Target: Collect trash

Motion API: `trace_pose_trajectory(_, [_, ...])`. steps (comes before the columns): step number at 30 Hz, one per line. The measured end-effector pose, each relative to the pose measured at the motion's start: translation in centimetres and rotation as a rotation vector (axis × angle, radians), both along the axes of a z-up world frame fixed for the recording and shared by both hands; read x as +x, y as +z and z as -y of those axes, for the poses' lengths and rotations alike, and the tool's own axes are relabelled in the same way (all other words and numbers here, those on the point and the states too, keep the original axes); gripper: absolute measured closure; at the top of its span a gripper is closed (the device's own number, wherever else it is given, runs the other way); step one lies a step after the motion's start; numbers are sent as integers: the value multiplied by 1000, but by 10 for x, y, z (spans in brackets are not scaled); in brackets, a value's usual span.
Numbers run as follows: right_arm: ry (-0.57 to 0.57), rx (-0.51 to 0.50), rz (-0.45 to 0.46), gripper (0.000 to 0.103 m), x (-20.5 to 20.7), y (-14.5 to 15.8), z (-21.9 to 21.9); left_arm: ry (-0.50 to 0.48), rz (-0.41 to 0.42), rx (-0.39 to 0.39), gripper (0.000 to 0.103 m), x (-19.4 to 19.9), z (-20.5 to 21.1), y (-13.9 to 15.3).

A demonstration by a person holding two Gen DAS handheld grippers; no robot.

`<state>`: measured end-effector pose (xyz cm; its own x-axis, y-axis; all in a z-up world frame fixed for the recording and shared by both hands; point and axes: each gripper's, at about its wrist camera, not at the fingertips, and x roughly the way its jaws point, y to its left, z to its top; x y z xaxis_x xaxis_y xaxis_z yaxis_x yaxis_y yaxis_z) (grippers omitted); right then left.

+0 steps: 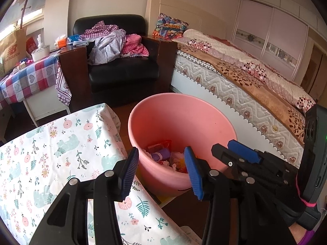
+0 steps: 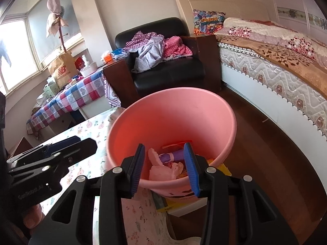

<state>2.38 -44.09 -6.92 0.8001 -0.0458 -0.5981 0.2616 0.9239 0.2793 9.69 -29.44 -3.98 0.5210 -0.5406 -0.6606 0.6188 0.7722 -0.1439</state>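
Observation:
A pink bin [image 1: 184, 118] stands on the floor beside the table, and its inner wall [image 2: 173, 112] fills the middle of the right wrist view. Crumpled trash [image 1: 161, 155] lies at its bottom: pale tissue [image 2: 161, 169], a purple wrapper [image 2: 171, 157] and red scraps. My left gripper [image 1: 161, 173] hovers over the bin's near rim, open, with nothing between its blue pads. My right gripper [image 2: 164, 169] hangs above the bin too, open and empty. Each one shows in the other's view: the right gripper [image 1: 231, 153] to the right, the left gripper [image 2: 85, 143] to the left.
A table with a floral cloth [image 1: 51, 153] lies left of the bin. A bed [image 1: 245, 77] runs along the right, with wooden floor [image 2: 265, 153] between. Behind stand a black armchair [image 1: 122, 67] heaped with clothes and a checked-cloth side table [image 1: 30, 77].

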Motion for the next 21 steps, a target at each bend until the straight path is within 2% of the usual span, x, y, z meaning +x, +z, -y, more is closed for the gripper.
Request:
trace_pose_trajectory(5, [29,-4,21,62,-12,11,-13,5,37,-9,57,-11,-9,9])
trace_pose_trajectory(8, [38,-34,42,54,-20,19,-24,14,52,-21,57,-18,-17,16])
trace_pose_trajectory(16, [67,-124,81,53,-39,35,-50,55,102,-51,57,-35,-46,31])
trace_pose_trajectory(18, [69,-131,90,47,-44,37,-56,62,113,-59,57,-39,-53,34])
trace_pose_trajectory(19, [69,-133,92,40,-46,37,-59,64,119,-61,57,-43,-56,35])
trace_pose_trajectory(21, [75,-137,97,38,-51,39,-65,66,130,-61,55,-48,-61,38])
